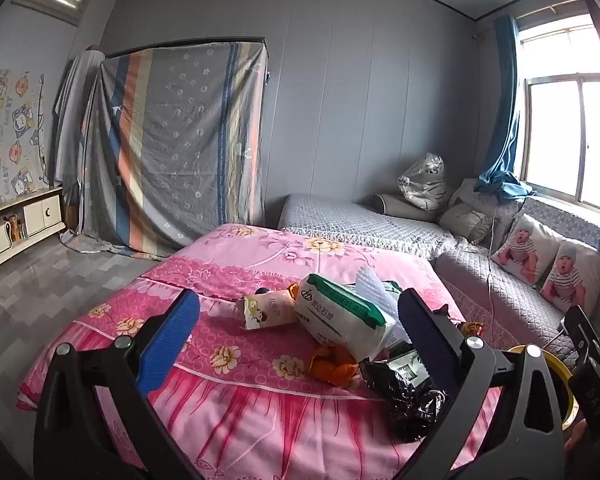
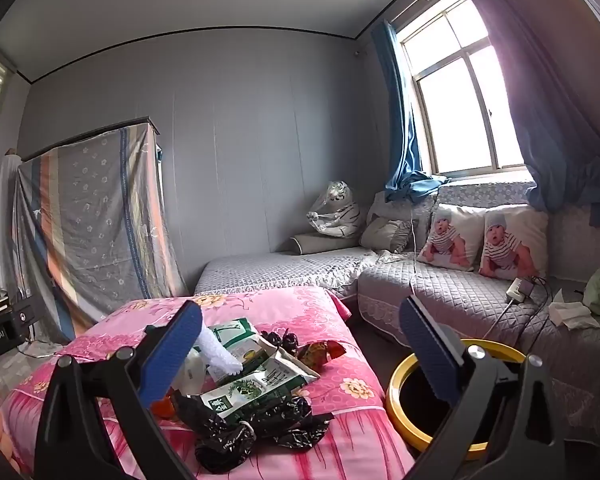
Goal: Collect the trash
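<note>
Trash (image 2: pixel 256 384) litters the pink bedspread (image 1: pixel 236 272) (grey sofa (image 2: pixel 460 292) beside).

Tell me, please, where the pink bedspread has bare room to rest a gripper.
The pink bedspread lies bare left of the small tissue packet and beyond the pile toward the grey sofa. It is crowded around the wipes pack and black bag, near the yellow-rimmed bin.

The right gripper (image 2: pixel 300 344) hangs wide open above crumpled black plastic (image 2: pixel 244 436) and green-white wrappers (image 2: pixel 256 388) on the pink floral cover (image 2: pixel 352 364); a yellow-rimmed bin (image 2: pixel 396 404) stands beside it.
</note>
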The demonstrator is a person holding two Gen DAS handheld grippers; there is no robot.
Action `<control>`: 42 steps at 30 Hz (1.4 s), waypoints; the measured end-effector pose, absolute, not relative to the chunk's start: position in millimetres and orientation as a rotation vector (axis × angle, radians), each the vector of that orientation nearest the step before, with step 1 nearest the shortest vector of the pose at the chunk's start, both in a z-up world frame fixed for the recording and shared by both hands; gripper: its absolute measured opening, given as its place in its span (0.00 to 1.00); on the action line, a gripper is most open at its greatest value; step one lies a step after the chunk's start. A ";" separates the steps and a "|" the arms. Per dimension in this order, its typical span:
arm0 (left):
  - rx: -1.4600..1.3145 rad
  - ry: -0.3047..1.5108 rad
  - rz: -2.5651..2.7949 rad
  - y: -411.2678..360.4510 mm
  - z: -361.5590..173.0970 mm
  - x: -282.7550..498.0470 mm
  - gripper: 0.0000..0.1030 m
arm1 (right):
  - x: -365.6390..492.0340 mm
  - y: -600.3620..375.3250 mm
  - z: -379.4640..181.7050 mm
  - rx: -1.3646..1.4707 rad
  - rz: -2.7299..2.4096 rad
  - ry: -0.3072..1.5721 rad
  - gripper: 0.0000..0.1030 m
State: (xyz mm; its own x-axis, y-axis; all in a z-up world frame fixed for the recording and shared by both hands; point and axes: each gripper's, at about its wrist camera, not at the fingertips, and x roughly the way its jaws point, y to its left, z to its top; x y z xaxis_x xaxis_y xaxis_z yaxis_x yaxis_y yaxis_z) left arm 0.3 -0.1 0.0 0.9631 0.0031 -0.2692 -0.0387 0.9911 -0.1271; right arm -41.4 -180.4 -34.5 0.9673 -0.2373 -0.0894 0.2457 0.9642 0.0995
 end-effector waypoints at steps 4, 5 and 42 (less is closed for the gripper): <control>-0.134 0.268 0.023 2.4 0.6 -0.4 0.92 | -41.7 -181.4 -34.5 0.111 -0.244 0.078 0.92; -0.135 0.265 0.025 3.6 0.7 -0.9 0.92 | -41.8 -181.5 -34.4 0.110 -0.244 0.077 0.92; -0.113 0.277 0.043 0.1 -8.1 4.8 0.92 | -45.9 -185.7 -32.9 0.127 -0.253 0.083 0.92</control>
